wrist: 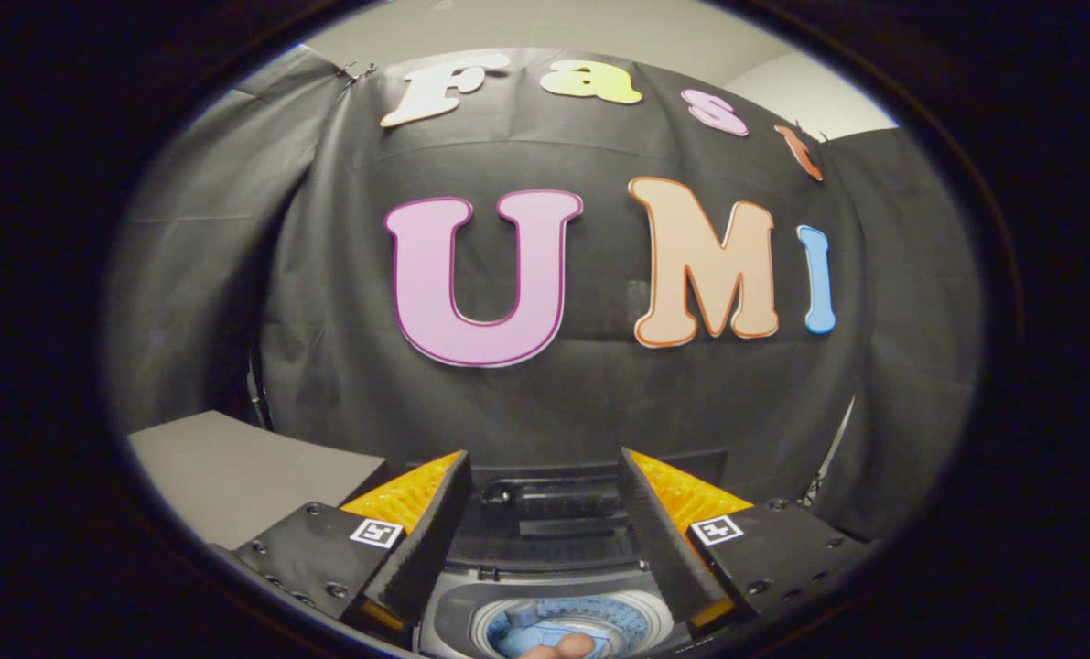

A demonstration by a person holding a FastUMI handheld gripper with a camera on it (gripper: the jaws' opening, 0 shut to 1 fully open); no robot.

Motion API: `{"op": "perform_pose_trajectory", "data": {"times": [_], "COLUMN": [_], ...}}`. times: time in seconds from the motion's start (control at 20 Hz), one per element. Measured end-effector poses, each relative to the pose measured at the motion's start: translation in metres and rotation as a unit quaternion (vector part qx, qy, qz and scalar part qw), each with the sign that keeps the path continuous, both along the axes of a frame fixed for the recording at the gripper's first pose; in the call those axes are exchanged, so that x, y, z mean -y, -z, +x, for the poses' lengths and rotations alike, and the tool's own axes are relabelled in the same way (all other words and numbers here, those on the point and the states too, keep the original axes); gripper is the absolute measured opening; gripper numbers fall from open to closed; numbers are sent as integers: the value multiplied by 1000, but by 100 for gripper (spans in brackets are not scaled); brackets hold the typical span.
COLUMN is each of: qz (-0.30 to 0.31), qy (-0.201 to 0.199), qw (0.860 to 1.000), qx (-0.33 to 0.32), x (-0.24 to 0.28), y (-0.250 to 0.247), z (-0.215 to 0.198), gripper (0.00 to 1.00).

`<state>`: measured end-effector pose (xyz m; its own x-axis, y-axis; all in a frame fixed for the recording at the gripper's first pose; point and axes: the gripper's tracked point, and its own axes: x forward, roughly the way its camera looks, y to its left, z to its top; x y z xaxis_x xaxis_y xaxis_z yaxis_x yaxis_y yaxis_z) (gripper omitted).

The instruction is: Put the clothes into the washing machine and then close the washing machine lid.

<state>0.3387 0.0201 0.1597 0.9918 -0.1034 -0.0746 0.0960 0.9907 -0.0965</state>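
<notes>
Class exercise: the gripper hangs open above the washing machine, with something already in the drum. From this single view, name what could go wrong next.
1. The gripper is open with nothing between its fingers, well above the drum; closing the lid will likely need a careful grasp.
2. The lid stands raised behind the drum; a clumsy push could let it slam.
3. The clothes sit partly cut off, so whether they poke out is unclear.

gripper (545,476) empty, fingers wide apart
</notes>
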Motion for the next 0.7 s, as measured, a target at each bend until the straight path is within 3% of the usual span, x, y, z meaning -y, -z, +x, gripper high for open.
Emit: {"op": "perform_pose_trajectory", "data": {"times": [0.35,0.5,0.7], "qz": [-69,-39,-2], "qy": [-11,-32,-29], "qw": [992,994,998], "qx": [107,97,51], "x": [6,9,24], "y": [-61,-49,-16], "z": [81,115,150], "gripper": [99,99,99]}}
